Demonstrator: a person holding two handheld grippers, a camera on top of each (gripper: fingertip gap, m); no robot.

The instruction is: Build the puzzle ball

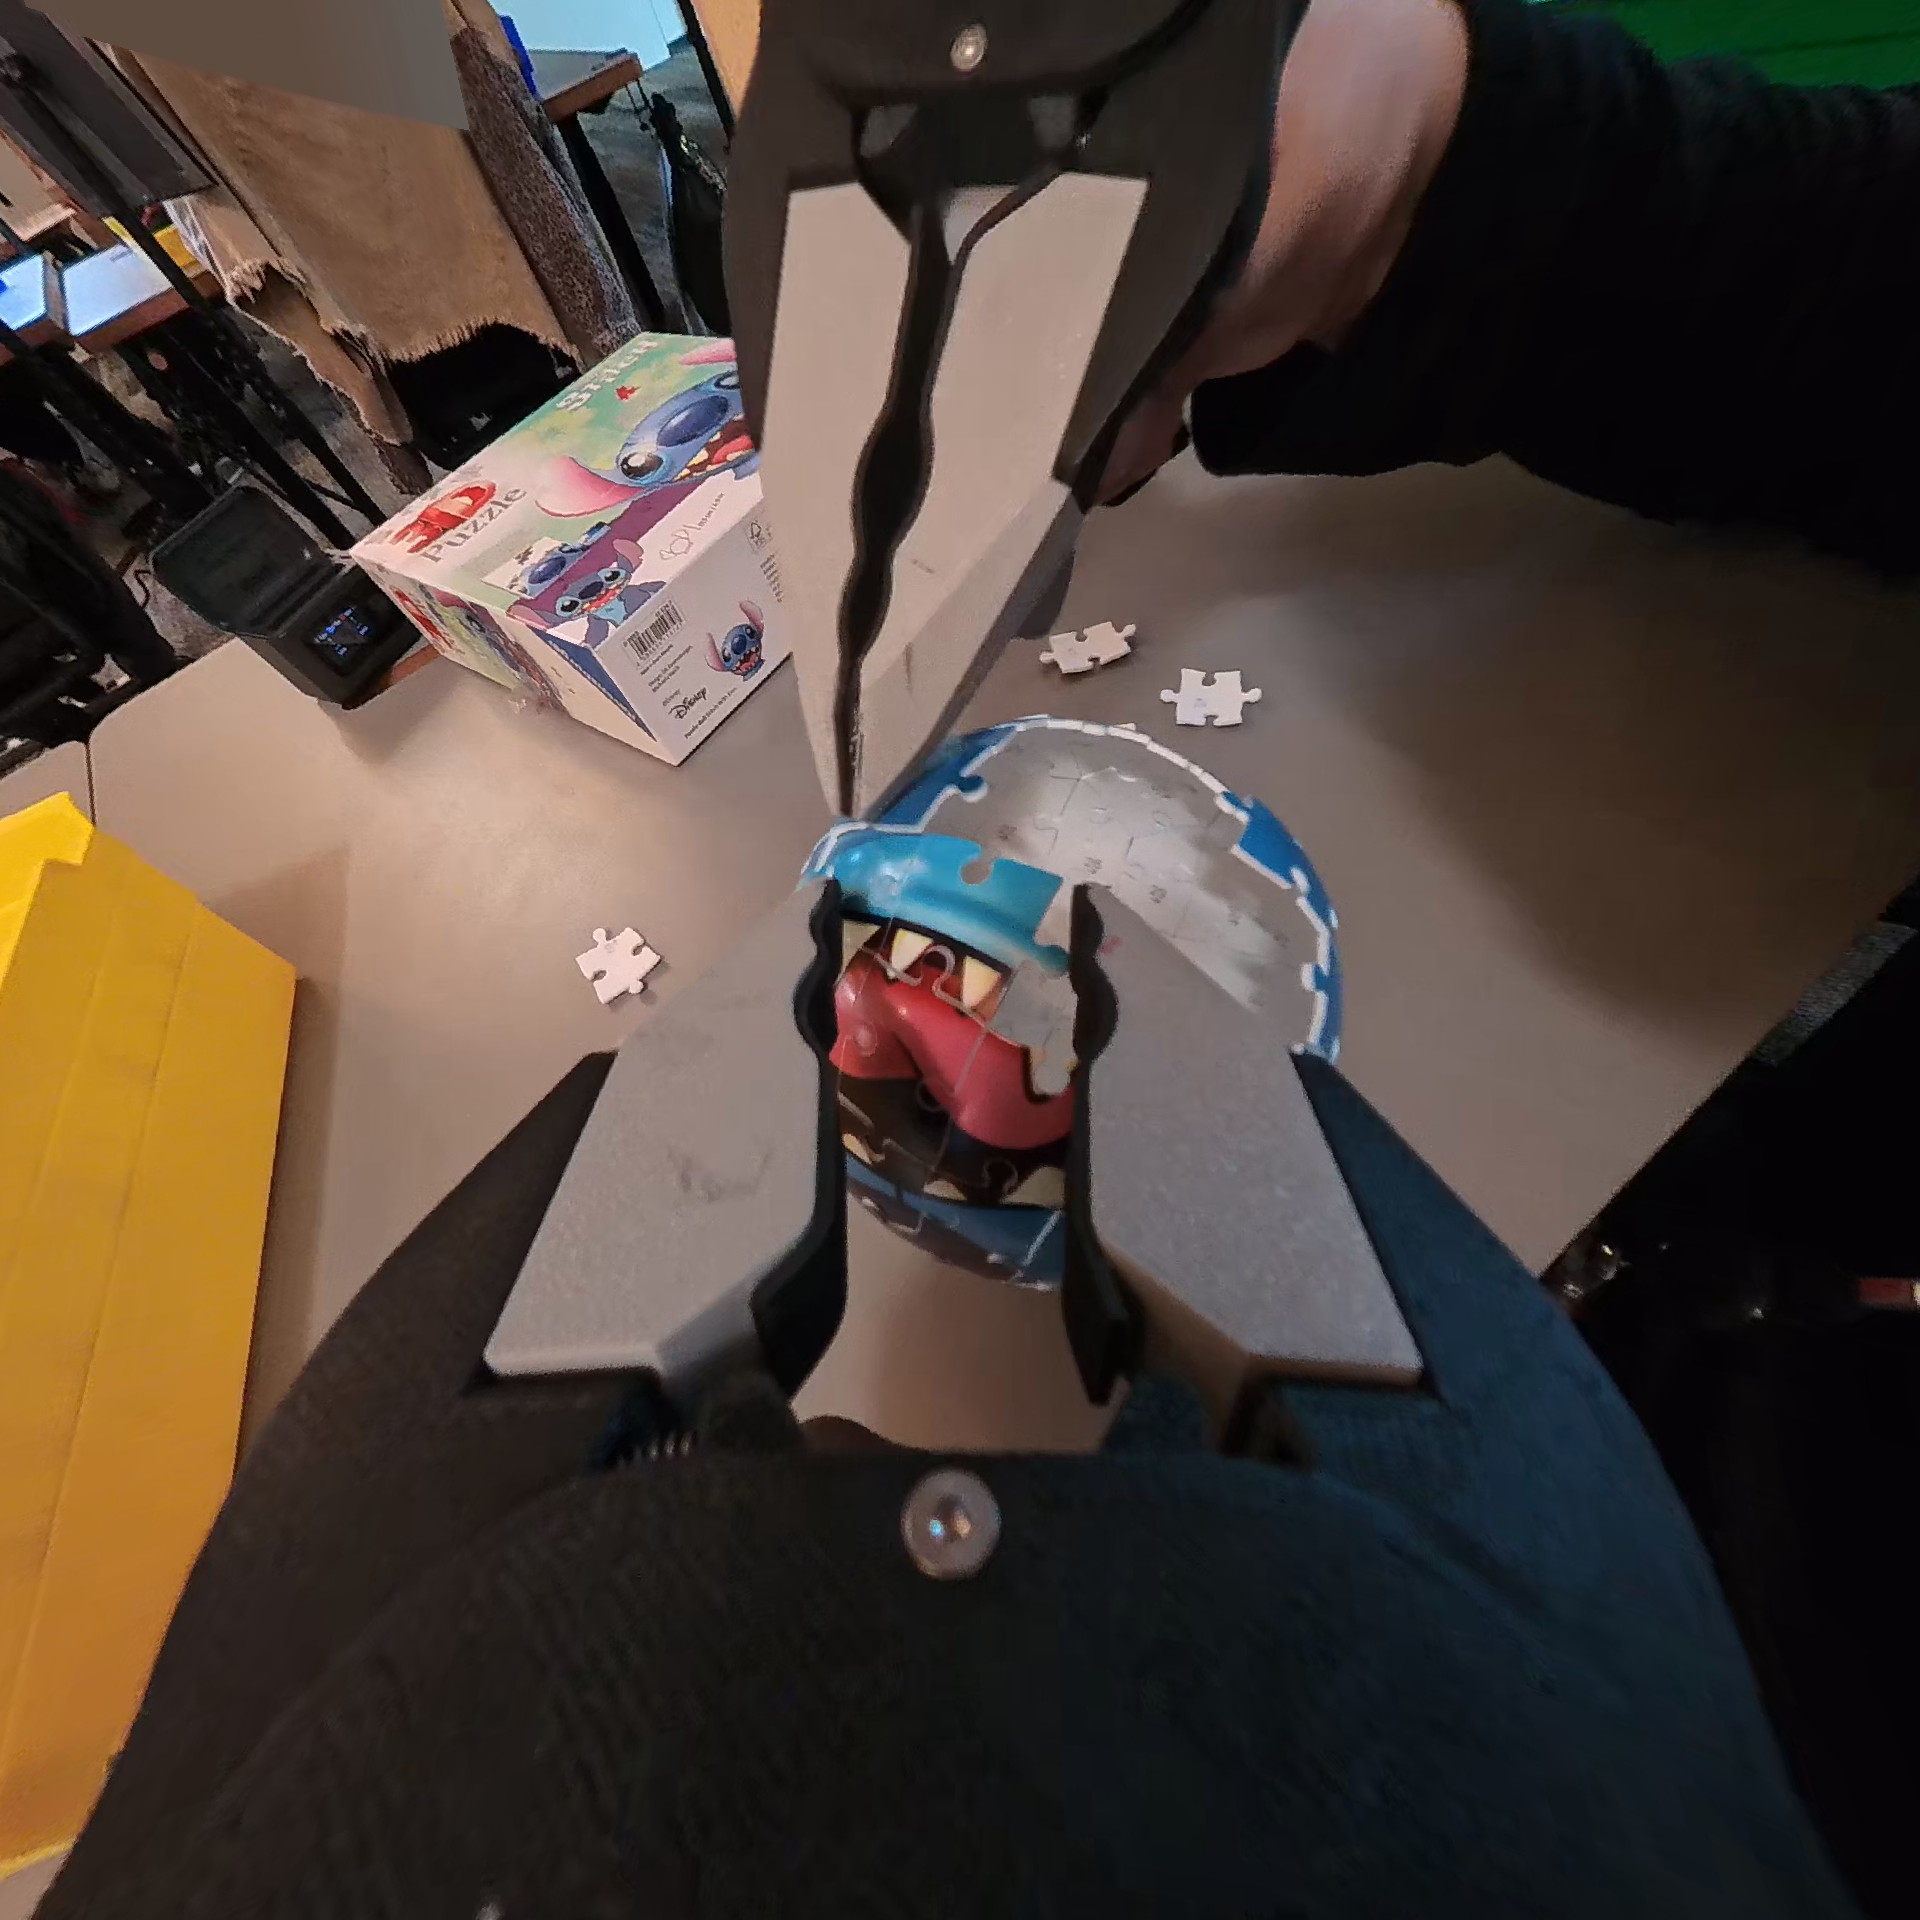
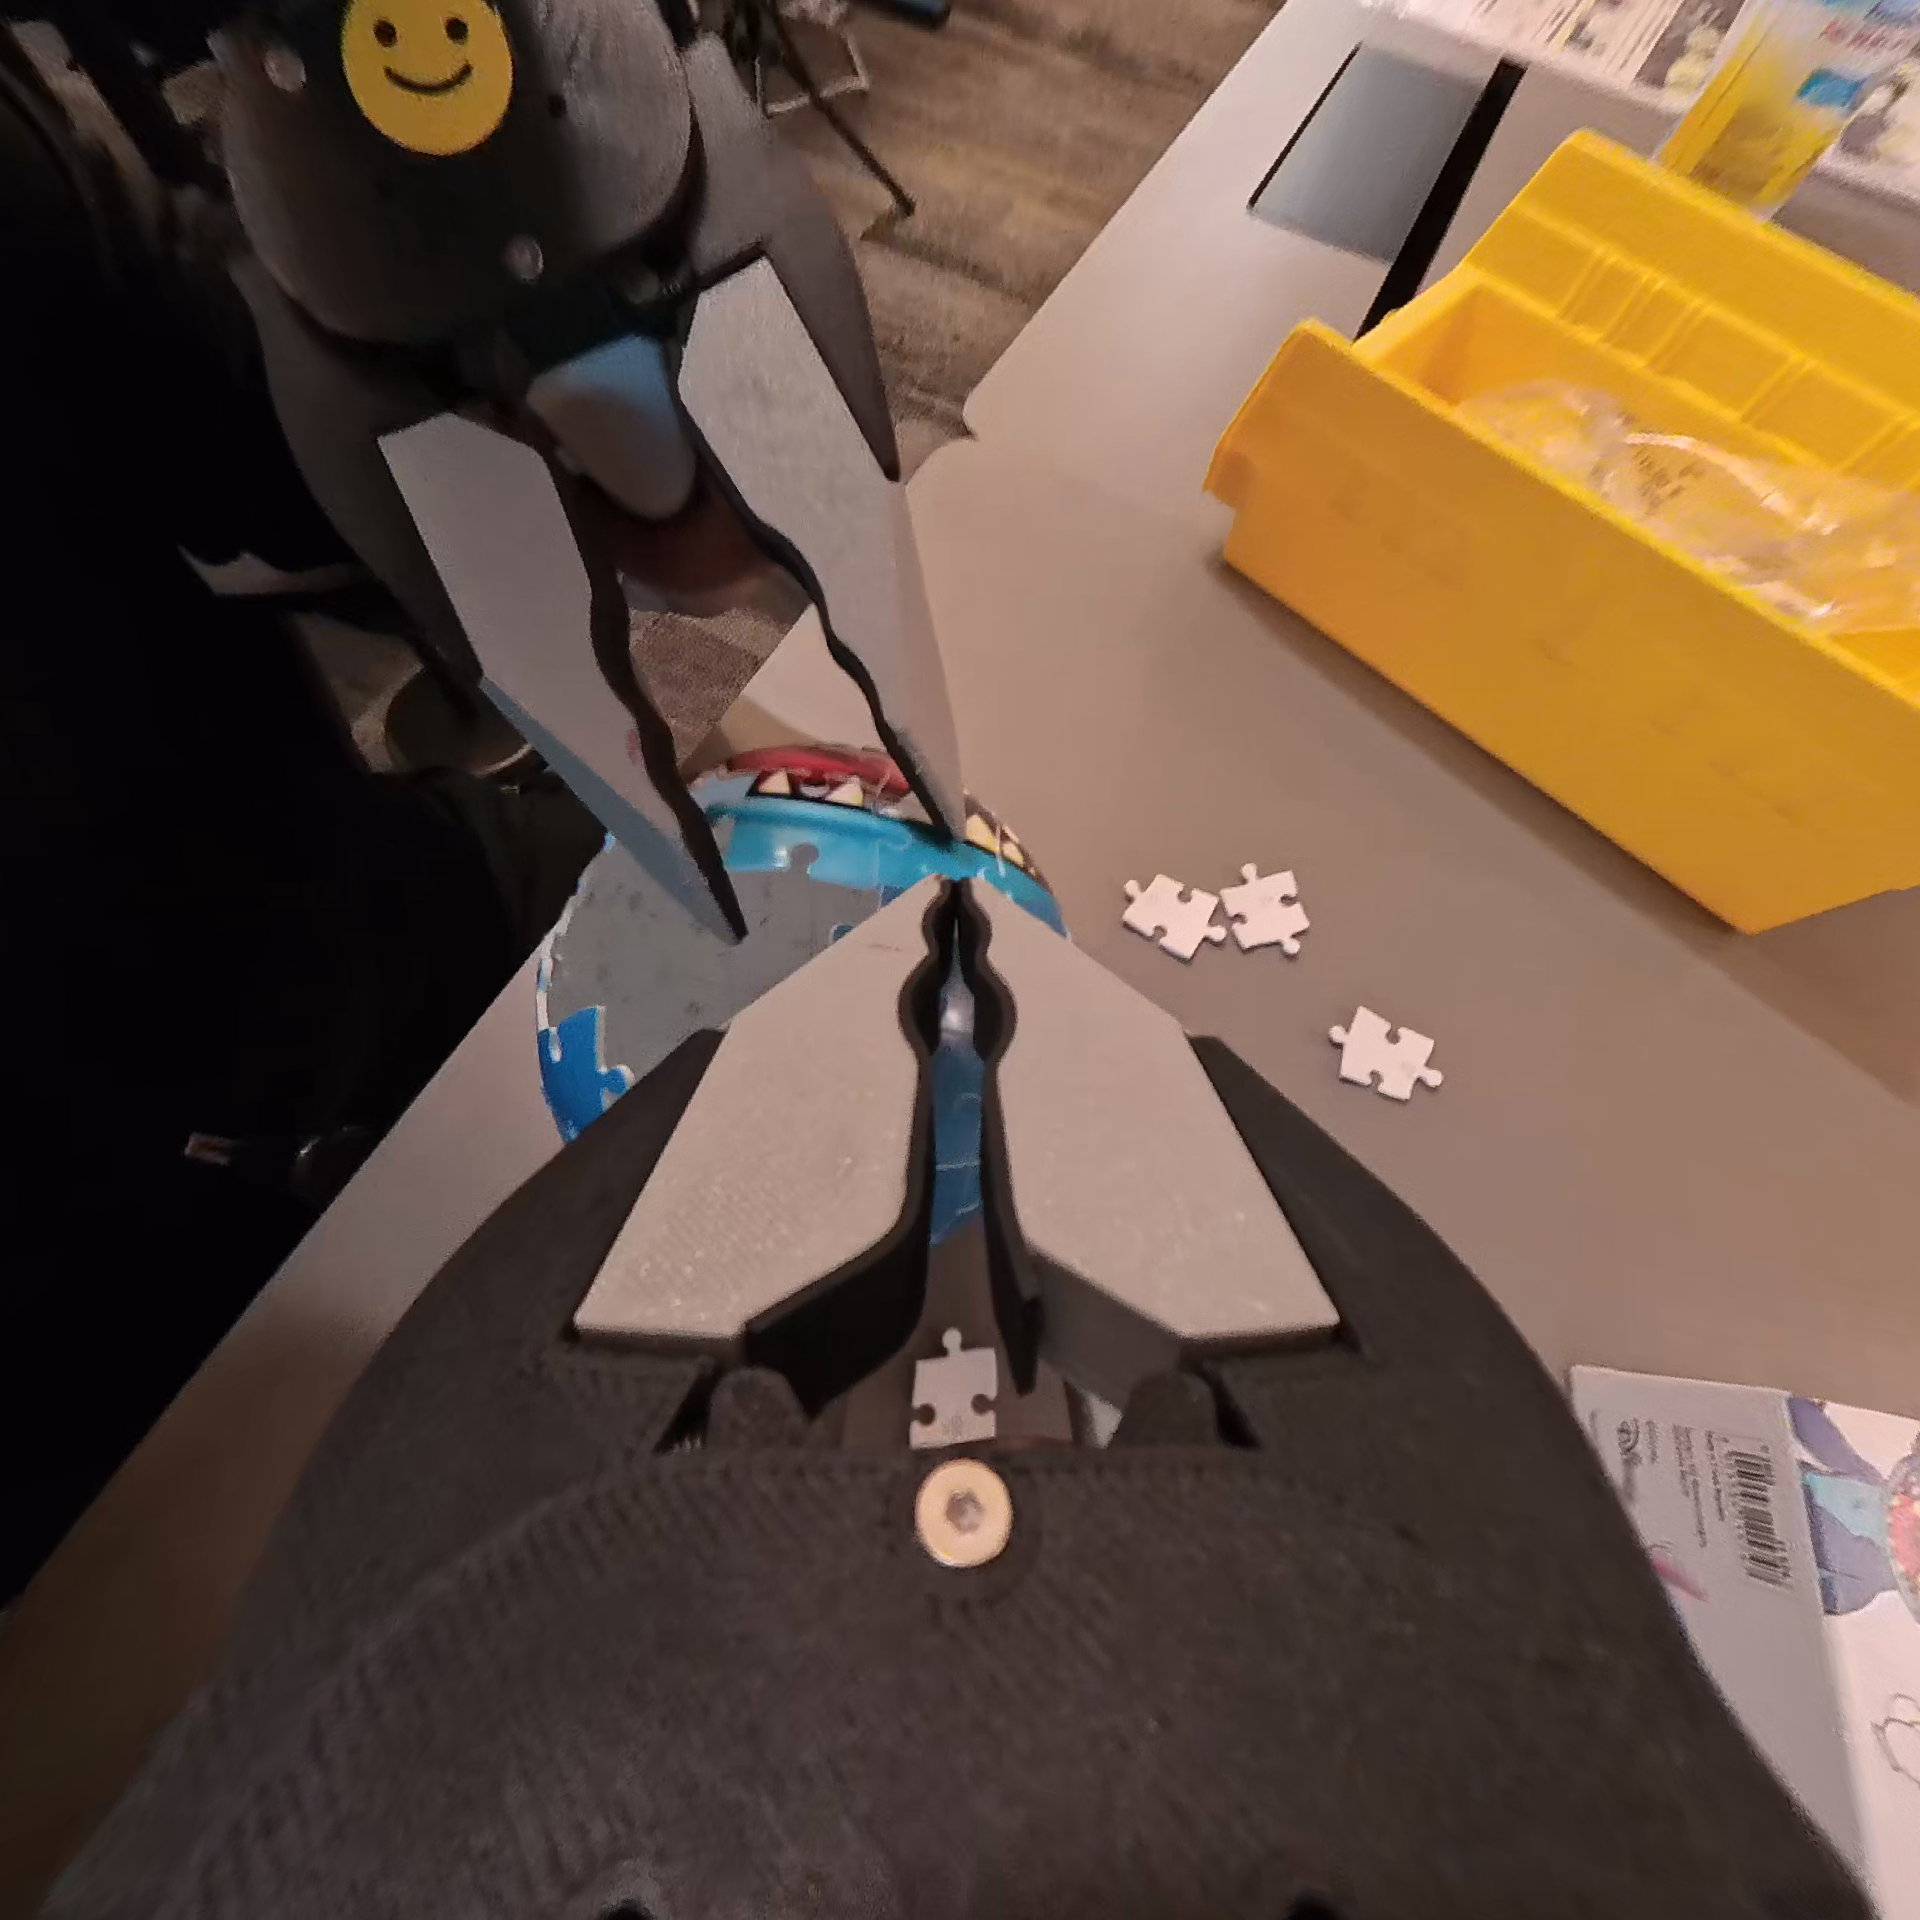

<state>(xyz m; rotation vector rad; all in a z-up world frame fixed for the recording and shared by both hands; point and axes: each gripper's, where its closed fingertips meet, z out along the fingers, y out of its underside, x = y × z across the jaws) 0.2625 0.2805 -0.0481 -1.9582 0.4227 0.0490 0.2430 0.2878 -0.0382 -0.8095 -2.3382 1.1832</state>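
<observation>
Each tool has a black textured body, a central silver screw, and two grey fingers edged with wavy black pads. Left tool (image 1: 951,904) bears a yellow smiley sticker (image 2: 427,73); right tool (image 2: 954,894) is gripped by a black-sleeved hand (image 1: 1320,208).

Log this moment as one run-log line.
stage: mid-assembly | left gripper: open, astride puzzle ball rim | right gripper: shut, tips at ball rim | loose pieces: on table

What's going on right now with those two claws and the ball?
Left gripper open, straddling puzzle ball. Right gripper shut, tips at the ball's rim. Ball partly built, top open. Loose pieces beside it; nothing blocking.
</observation>
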